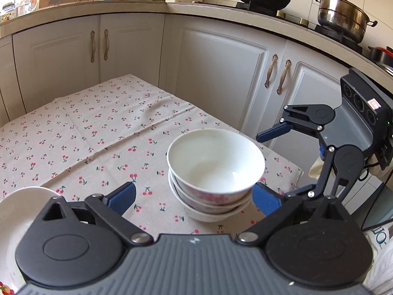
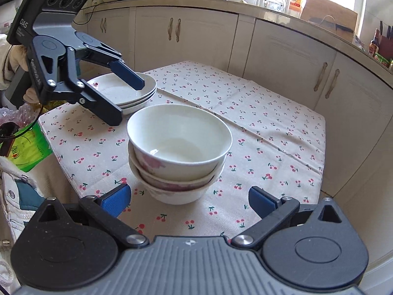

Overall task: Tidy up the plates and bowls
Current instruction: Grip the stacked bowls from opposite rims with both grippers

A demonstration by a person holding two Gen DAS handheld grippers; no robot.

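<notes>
In your left wrist view, a white plate (image 1: 17, 211) shows at the lower left edge, its rim cut off by the frame and partly hidden behind the gripper body. Your left gripper (image 1: 194, 198) fills the bottom of the frame with its blue pads spread wide; the left pad sits over bare cloth, and the right pad lies just beside the stack of bowls (image 1: 213, 174), though you cannot tell from here whether it touches. The stack sits a little right of centre, on the cherry-print tablecloth (image 1: 98, 127). It is three bowls nested one inside another: white and glossy inside, with pink flower patterns on the outer walls, the top bowl tilted slightly. At the right edge your right gripper (image 1: 260, 162) reaches in, its jaws also wide apart and holding nothing.

In your right wrist view, the left gripper (image 2: 127, 103) comes in from the upper left with its fingers splayed open, one blue pad in front of a stack of plates (image 2: 137, 95), shallow white plates piled near the table's far left corner. The stack of bowls (image 2: 179, 152) stands in the middle of the frame, just beyond the right gripper (image 2: 191, 199), whose blue pads stand wide on either side below it, clear of the bowls. To the right the cloth lies bare up to the pale cabinet doors (image 2: 282, 56).
</notes>
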